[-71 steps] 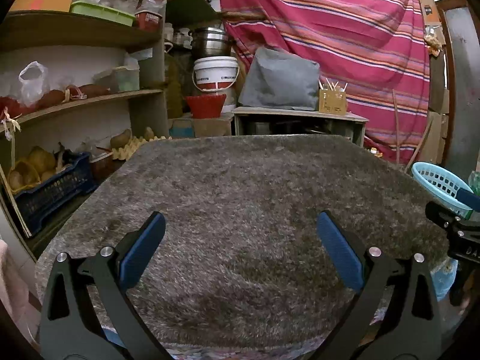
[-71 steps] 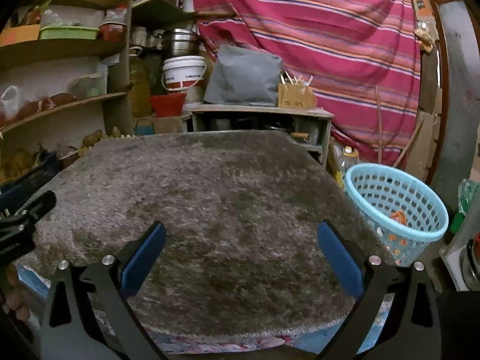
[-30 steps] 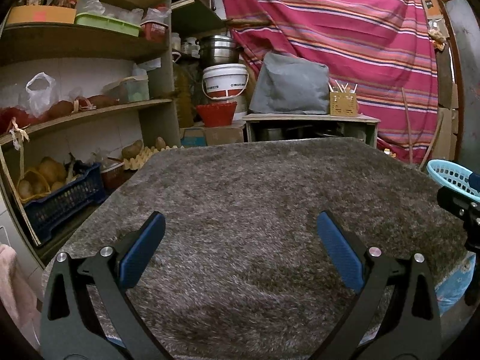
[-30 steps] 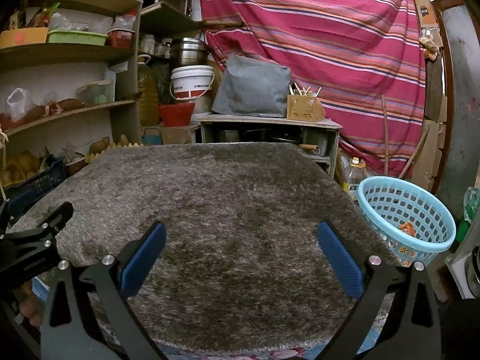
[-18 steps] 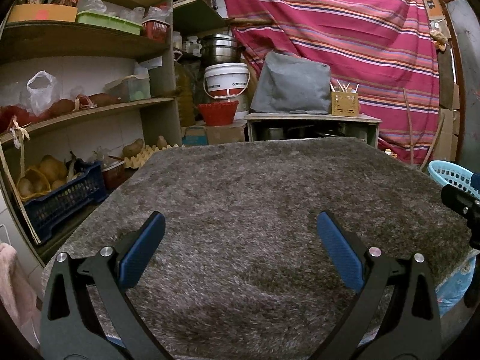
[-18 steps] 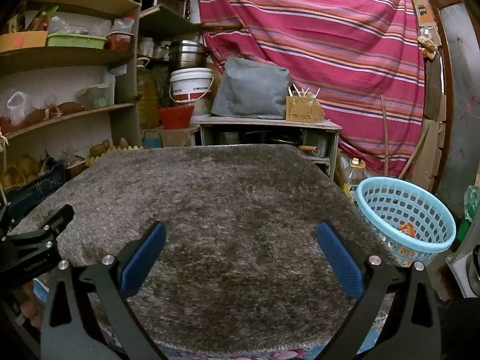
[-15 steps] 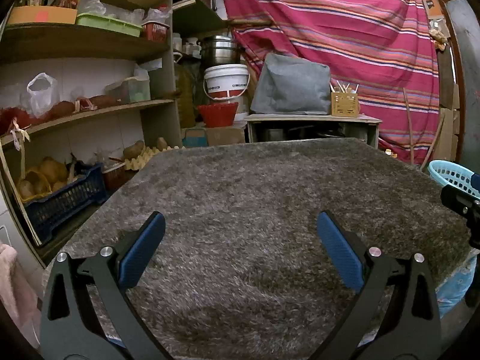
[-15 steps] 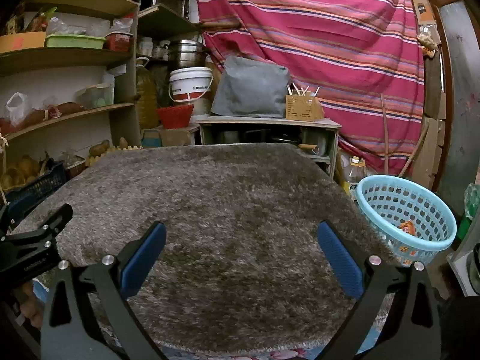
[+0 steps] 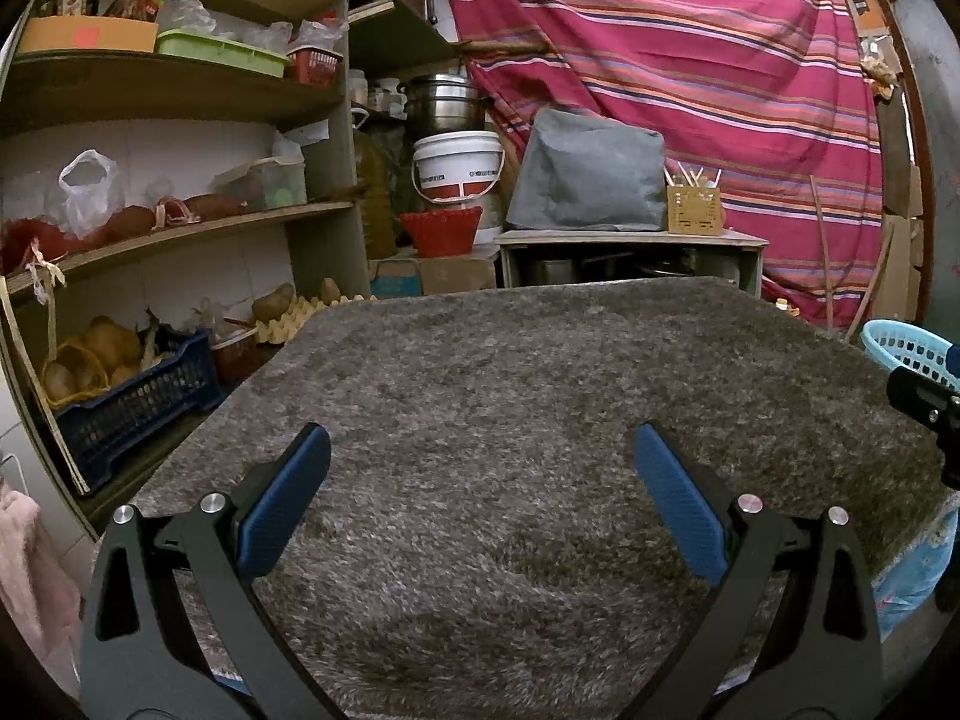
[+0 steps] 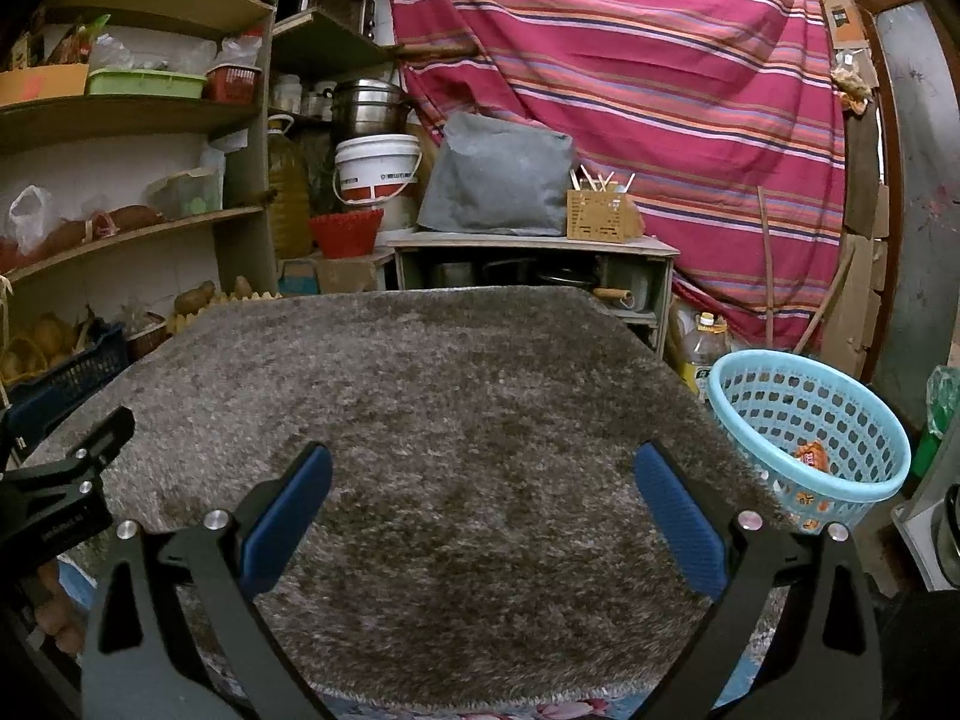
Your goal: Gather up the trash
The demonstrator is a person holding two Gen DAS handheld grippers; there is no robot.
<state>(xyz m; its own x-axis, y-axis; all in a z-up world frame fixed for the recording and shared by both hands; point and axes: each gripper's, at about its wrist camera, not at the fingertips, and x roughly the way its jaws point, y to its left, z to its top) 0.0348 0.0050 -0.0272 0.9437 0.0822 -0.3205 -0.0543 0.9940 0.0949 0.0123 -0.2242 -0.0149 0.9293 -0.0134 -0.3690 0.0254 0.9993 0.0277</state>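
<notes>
Grey shag rug [image 10: 456, 396] beneath both wide-spread hand-held grippers, nothing held.

Side-by-side views across shared rug [image 9: 510, 390]

Grey-brown shaggy cover on the surface [image 10: 480, 408], light blue perforated basket [image 10: 774, 378], orange wrapper [image 10: 811, 456] inside, magenta striped cloth [image 10: 630, 78], blue-padded black fingers [image 10: 288, 516].

The left gripper [image 9: 480, 480] hovers with its 2 blue-padded fingers [image 9: 282, 504] spread wide over the shaggy grey-brown rug [image 9: 540, 396].
</notes>
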